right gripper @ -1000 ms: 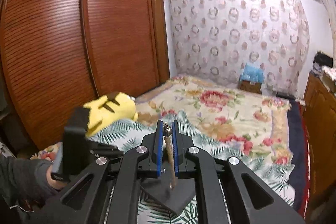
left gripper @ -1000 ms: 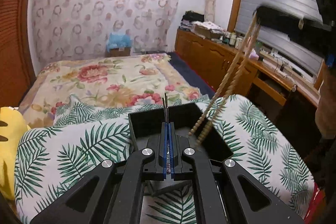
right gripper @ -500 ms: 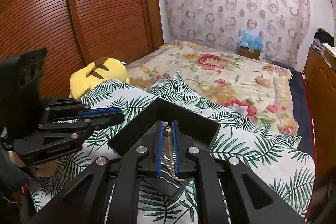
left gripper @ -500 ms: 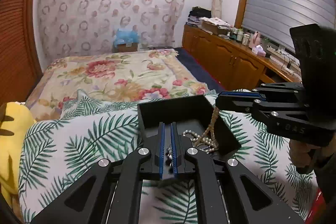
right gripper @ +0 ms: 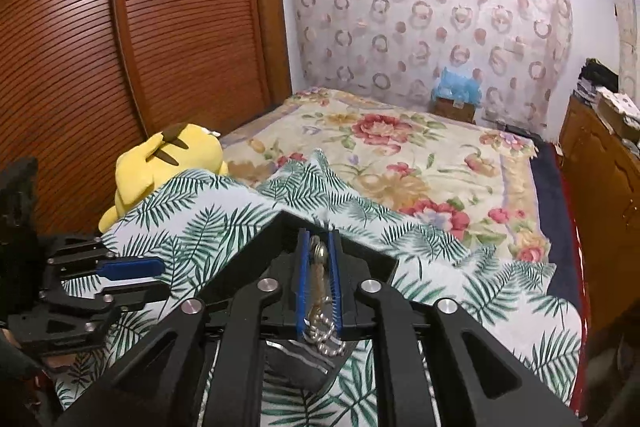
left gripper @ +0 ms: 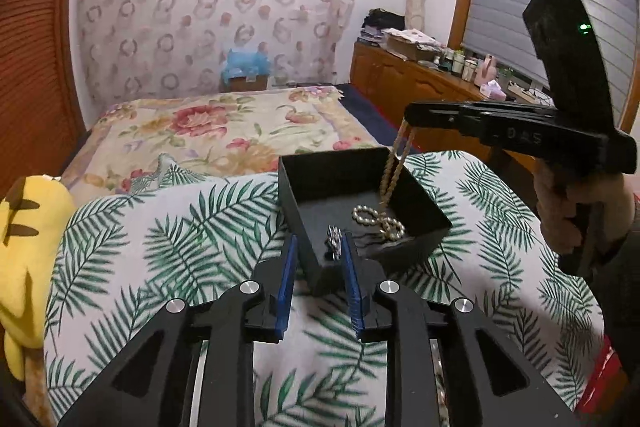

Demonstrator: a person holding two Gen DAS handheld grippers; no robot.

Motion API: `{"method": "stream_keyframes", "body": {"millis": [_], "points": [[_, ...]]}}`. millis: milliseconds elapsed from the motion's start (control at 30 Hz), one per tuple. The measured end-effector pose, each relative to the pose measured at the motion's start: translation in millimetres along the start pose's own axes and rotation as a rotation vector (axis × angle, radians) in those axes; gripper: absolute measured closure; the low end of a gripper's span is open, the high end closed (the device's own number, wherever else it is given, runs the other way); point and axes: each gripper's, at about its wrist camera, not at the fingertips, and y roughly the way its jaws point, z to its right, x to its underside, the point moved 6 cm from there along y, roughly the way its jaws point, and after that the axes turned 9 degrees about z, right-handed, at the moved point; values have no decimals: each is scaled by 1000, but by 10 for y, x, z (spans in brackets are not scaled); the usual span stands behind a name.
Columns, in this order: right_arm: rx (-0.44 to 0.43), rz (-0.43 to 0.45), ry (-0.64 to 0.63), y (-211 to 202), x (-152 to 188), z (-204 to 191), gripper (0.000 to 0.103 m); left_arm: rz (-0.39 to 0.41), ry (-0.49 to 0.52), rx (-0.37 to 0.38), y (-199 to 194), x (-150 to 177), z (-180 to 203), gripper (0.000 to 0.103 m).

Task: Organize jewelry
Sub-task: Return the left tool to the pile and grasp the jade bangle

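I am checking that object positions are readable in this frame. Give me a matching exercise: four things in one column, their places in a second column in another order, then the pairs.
Things:
1. bead strand
2. black box
3. yellow plush toy
4. blue bundle

Places:
A. beside the left edge of the palm-leaf cloth
B. hanging from the right gripper, lower end coiled on the box floor
C. standing open on the palm-leaf cloth
D. on a carton against the curtain

Pairs: 1-B, 2-C, 3-A, 4-D.
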Motion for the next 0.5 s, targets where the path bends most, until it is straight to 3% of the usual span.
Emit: {"method": "stream_keyframes", "body": {"millis": [100,267,500], "points": [[4,3,7,-111,94,-47,81,-6,7,5,-122,101,32,72],[12,-7,16,-360,369,-169,81,-18,30,14,-294,302,107,62],[27,-33,55,-720,933,-365,81,-48,61,46,-496,634,263,35]]}}
